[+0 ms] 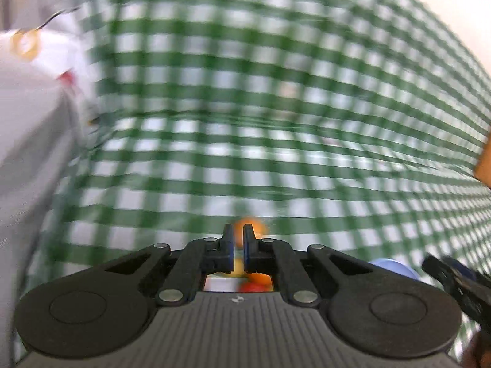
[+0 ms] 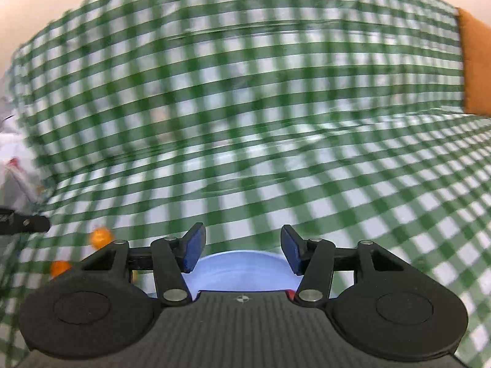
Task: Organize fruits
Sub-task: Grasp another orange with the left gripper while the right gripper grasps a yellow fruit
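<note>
Both views are motion-blurred. In the left wrist view my left gripper (image 1: 238, 239) has its jaws nearly together with only a thin gap; a small orange fruit (image 1: 250, 226) shows just beyond the tips, and I cannot tell if it is gripped. More orange and red fruit (image 1: 256, 282) shows under the fingers. In the right wrist view my right gripper (image 2: 242, 247) is open and empty above a light blue plate (image 2: 239, 268). Two small orange fruits (image 2: 99, 236) (image 2: 59, 267) lie on the cloth at lower left.
A green-and-white checked tablecloth (image 2: 276, 122) covers the table. White crumpled bags (image 1: 40, 70) lie at the left. An orange object (image 2: 475, 64) stands at the right edge. The blue plate's edge (image 1: 396, 268) and the right gripper (image 1: 454, 279) show at the left view's lower right.
</note>
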{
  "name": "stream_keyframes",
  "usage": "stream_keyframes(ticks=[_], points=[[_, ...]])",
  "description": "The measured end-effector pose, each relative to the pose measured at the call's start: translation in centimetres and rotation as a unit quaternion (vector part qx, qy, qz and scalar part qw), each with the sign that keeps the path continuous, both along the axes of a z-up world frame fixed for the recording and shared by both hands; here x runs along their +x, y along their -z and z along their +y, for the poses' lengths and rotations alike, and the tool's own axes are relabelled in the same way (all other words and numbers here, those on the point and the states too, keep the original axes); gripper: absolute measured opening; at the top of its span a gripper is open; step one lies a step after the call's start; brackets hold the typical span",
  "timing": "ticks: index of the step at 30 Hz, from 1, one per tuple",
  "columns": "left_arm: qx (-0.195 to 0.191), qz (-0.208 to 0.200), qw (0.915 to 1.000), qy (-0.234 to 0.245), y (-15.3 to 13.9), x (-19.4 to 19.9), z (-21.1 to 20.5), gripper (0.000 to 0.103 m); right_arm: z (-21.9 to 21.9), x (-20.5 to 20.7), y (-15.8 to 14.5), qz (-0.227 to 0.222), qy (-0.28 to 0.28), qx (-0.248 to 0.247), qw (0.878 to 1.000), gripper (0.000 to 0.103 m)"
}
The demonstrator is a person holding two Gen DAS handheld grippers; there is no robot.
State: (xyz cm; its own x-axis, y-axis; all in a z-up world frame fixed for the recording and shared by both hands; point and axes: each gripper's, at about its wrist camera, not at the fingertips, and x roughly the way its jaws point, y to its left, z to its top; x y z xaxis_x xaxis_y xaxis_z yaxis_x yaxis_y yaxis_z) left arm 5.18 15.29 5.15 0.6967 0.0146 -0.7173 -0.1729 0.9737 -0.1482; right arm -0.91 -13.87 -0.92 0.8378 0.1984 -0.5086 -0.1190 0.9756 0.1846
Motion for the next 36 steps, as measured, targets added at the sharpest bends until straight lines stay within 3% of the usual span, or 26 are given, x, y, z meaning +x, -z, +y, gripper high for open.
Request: stream_keyframes(ticks=[4, 8, 11, 12, 13, 17, 27, 29, 30, 31, 36], points=[[-0.033, 0.042, 0.9977, -0.041, 1.5, 0.8, 3.2, 0.006, 3.6, -0.4, 0.5, 0.000, -0.066, 0.004, 0.998, 0.055], [-0.055, 0.080, 0.9938, -0.054, 3.5, 1.1, 4.3, 0.008, 7.1, -0.5, 1.2, 0.006, -0.139, 0.007, 0.990, 0.038], [-0.069, 0.093, 0.9915, -0.058, 4.4, 0.8, 5.0, 0.022, 9.3, -0.3, 2.4, 0.025, -0.166, 0.004, 0.986, 0.038], [-0.068, 0.098, 0.9911, -0.060, 4.6, 0.8, 5.0, 0.034, 9.9, -0.2, 2.8, 0.034, -0.172, 0.006, 0.984, 0.038], [-0.065, 0.102, 0.9908, -0.059, 4.9, 0.7, 5.0, 0.039, 10.5, 0.1, 3.3, 0.046, -0.174, 0.006, 0.984, 0.038], [-0.059, 0.115, 0.9905, -0.046, 5.8, 1.3, 4.4, 0.048, 12.4, 1.2, 5.1, 0.081, -0.183, 0.007, 0.980, 0.043], [-0.057, 0.130, 0.9888, -0.046, 7.1, 2.2, 3.8, 0.050, 15.4, 1.9, 7.2, 0.112, -0.187, -0.020, 0.976, 0.043], [-0.053, 0.130, 0.9892, -0.043, 7.2, 2.3, 3.7, 0.050, 15.4, 1.8, 7.2, 0.111, -0.187, -0.025, 0.976, 0.035], [-0.051, 0.130, 0.9893, -0.041, 7.3, 2.3, 3.6, 0.047, 15.4, 1.9, 7.2, 0.111, -0.189, -0.027, 0.975, 0.030], [-0.048, 0.131, 0.9894, -0.041, 7.3, 2.3, 3.5, 0.038, 15.3, 1.9, 7.2, 0.111, -0.191, -0.026, 0.975, 0.028], [-0.044, 0.125, 0.9906, -0.031, 6.5, 2.1, 3.2, 0.037, 14.8, 1.5, 6.6, 0.106, -0.194, -0.026, 0.975, 0.028]])
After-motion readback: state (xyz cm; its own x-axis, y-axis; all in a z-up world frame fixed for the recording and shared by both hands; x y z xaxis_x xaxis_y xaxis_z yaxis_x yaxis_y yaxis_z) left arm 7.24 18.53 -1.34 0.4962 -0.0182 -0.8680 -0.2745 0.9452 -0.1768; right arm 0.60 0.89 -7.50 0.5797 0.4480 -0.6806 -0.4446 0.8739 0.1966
